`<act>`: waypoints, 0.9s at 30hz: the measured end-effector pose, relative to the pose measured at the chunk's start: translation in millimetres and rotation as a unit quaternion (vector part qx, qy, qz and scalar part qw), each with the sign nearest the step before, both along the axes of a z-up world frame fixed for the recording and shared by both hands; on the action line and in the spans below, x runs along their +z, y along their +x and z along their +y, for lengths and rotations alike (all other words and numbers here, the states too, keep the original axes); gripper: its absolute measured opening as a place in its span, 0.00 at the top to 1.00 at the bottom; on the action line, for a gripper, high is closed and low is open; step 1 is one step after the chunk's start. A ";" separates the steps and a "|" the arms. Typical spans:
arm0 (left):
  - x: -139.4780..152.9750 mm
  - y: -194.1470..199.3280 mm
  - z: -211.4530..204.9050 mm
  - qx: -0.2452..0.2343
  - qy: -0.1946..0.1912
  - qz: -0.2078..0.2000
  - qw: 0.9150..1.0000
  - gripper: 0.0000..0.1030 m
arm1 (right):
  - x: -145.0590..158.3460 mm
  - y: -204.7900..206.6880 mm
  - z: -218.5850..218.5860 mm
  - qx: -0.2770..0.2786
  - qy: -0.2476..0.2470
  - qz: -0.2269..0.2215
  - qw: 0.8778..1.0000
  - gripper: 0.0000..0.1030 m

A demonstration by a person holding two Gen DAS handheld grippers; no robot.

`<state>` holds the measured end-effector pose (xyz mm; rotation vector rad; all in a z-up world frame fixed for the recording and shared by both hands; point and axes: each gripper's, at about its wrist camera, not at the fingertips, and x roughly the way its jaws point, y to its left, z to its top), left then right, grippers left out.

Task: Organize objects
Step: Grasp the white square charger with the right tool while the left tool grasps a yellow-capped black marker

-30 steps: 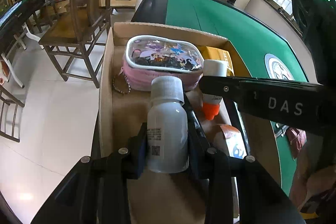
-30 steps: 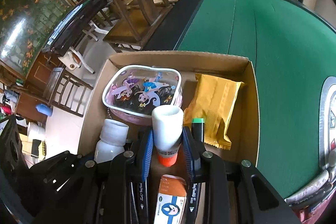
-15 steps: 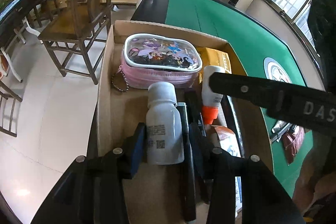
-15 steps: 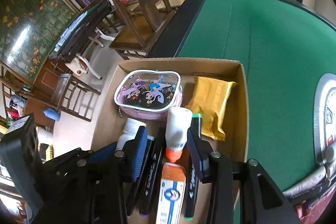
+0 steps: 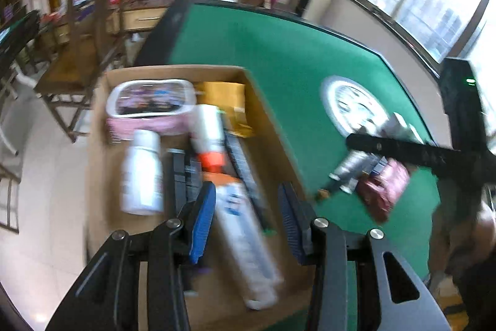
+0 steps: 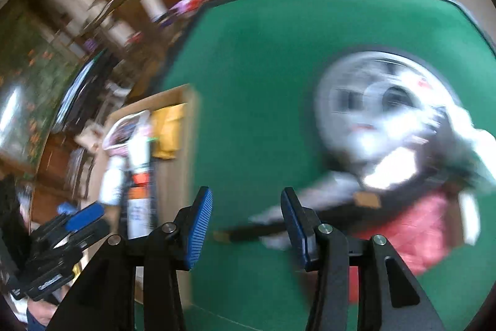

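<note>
Your left gripper (image 5: 246, 217) hangs over a cardboard box (image 5: 272, 126) that sits on the green worktop (image 5: 279, 58). Its blue-padded fingers (image 5: 203, 222) stand spread apart and pinch nothing. Below the gap between them lies a long white carton with blue print (image 5: 245, 241), resting on the box floor. Just past the tip of the left finger lies a white bottle (image 5: 142, 172), on its side and free of the pads. Ahead of the fingers, a white tube with an orange cap (image 5: 207, 138) lies beside a dark pen-like strip (image 5: 248, 176). At the far end of the box sit a pink pouch with a clear printed top (image 5: 152, 104) and a yellow packet (image 5: 226, 101).

To the right of the left fingers, out on the worktop, a loose pile of things (image 5: 372, 172) lies by a round white emblem (image 5: 350, 104); blur hides what most of them are, though one is dark red. A black bar of your other tool crosses above the pile.

Your right gripper (image 6: 246, 221) is over bare green felt, its fingers (image 6: 198, 228) opening with nothing between them. The box lies off to their left, and the blurred pile with a red packet (image 6: 412, 234) lies to their right, just beyond the right finger.
</note>
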<state>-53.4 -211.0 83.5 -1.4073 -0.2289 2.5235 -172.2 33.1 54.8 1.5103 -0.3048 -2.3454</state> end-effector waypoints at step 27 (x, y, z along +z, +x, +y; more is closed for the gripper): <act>-16.3 31.8 194.5 -0.162 -0.037 -0.020 0.986 0.60 | -44.6 -3.1 181.3 -0.033 0.035 -0.038 0.998 0.36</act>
